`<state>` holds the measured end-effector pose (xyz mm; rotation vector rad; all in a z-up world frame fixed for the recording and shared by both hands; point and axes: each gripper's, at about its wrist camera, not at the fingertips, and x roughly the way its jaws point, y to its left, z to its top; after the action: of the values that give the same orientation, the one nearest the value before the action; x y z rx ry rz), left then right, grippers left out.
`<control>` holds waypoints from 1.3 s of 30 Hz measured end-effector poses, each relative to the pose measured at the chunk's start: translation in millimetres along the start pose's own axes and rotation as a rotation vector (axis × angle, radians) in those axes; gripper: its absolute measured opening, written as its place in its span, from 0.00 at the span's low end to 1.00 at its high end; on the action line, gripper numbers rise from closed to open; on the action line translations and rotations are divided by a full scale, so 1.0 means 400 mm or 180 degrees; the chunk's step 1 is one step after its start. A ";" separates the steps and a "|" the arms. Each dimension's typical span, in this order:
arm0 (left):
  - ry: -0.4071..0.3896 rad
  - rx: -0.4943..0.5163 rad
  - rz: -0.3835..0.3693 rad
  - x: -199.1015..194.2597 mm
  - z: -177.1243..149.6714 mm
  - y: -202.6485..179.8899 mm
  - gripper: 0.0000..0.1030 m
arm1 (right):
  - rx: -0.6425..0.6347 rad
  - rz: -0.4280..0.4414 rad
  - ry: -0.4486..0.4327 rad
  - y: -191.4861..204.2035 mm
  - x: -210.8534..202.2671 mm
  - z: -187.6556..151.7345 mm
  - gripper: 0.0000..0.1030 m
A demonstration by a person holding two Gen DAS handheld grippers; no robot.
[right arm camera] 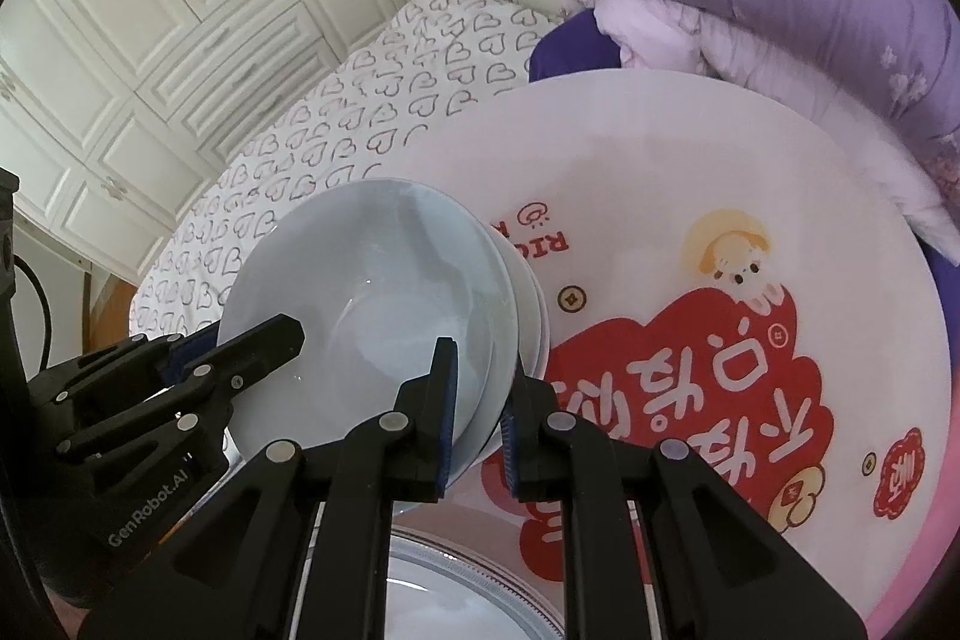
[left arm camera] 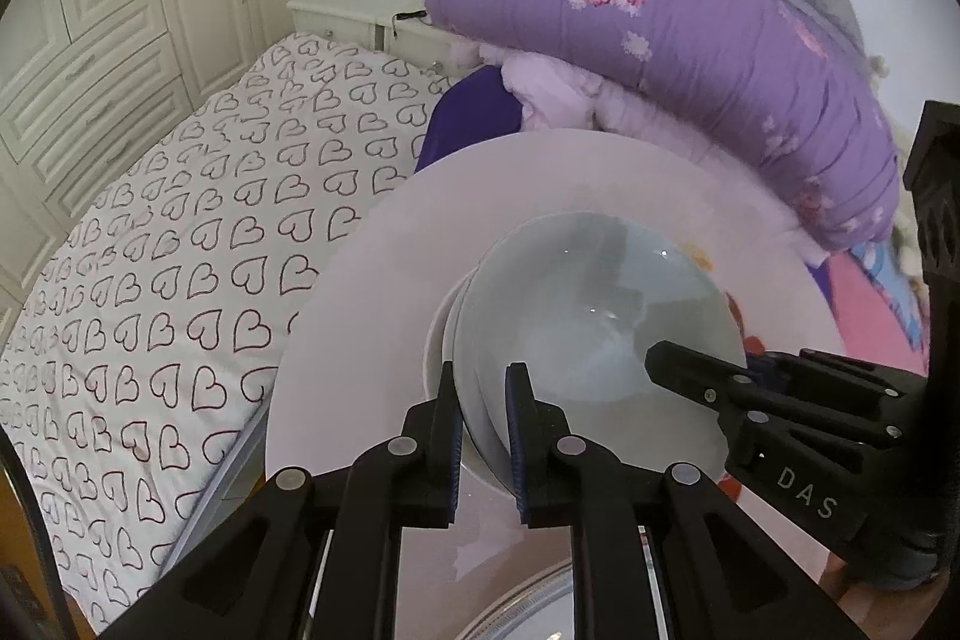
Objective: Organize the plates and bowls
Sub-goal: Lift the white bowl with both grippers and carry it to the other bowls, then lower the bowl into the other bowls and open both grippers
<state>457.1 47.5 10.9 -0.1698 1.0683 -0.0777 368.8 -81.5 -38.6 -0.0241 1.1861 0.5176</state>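
Bowls: a stack of white bowls [left arm camera: 594, 316], nested one in another, held tilted in the air above the round desk; the rims of at least three show at the edge.
Left tongs: the left tongs [left arm camera: 485, 421] pinch the rim of the stack at its near left side, one blue-padded finger inside the top bowl, the other outside.
Right tongs: the right tongs [right arm camera: 480, 400] pinch the opposite rim of the same stack in the same way, one finger in, one out.
Plate: part of a plate [right arm camera: 474, 604] with a silver patterned rim lies below the stack at the bottom edge, between the fingers of the tongs.
Desk: a round white desk [right arm camera: 630, 148] with a red cartoon print and lettering on its top.
Bed: beside the desk, a bed [left arm camera: 198, 244] with a white sheet covered in outlined hearts.
Bedding: a rolled purple flowered quilt [left arm camera: 678, 40] piled behind the desk.
Wardrobe: cream panelled wardrobe [right arm camera: 162, 10] beyond the bed.
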 end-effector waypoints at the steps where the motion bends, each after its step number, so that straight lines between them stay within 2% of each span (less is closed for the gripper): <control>1: 0.0005 0.0006 0.0012 0.008 0.001 -0.003 0.10 | 0.0004 -0.0001 0.0009 -0.001 0.003 0.001 0.13; 18: 0.0006 0.0054 0.0164 0.086 0.002 -0.006 0.13 | 0.0038 -0.0012 0.0003 -0.003 0.015 0.014 0.16; 23: -0.0013 0.0078 0.0197 0.091 -0.005 -0.009 0.14 | 0.0086 0.0037 -0.0022 -0.007 0.012 0.016 0.23; 25: 0.0000 0.0079 0.0221 0.093 -0.009 -0.009 0.22 | 0.0105 0.0076 -0.0040 -0.007 0.008 0.015 0.29; 27: 0.0022 0.0063 0.0235 0.100 -0.012 -0.003 0.43 | 0.0124 0.0092 -0.0121 -0.005 -0.004 0.014 0.39; 28: 0.0019 0.0061 0.0240 0.100 -0.011 -0.002 0.50 | 0.0145 0.0105 -0.0160 -0.007 -0.012 0.015 0.47; 29: -0.0002 0.0057 0.0254 0.099 -0.012 0.000 0.60 | 0.0161 0.0121 -0.0200 -0.008 -0.019 0.015 0.51; 31: -0.0045 0.0059 0.0274 0.095 -0.014 0.001 0.65 | 0.0177 0.0124 -0.0230 -0.013 -0.029 0.019 0.55; 33: -0.0054 0.0046 0.0256 0.092 -0.017 0.001 0.75 | 0.0208 0.0109 -0.0263 -0.023 -0.036 0.020 0.68; 34: -0.0063 0.0032 0.0253 0.089 -0.018 0.003 0.78 | 0.0227 0.0106 -0.0301 -0.028 -0.041 0.020 0.79; 35: -0.0088 0.0017 0.0264 0.085 -0.018 0.006 0.84 | 0.0243 0.0103 -0.0339 -0.031 -0.045 0.019 0.86; 39: -0.0163 -0.0028 0.0271 0.059 -0.036 0.014 0.95 | 0.0251 0.0040 -0.0409 -0.052 -0.061 0.014 0.93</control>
<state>455.6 48.2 -17.1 -0.1334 1.0236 0.0082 375.3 -107.4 -20.1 0.0833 1.0804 0.4759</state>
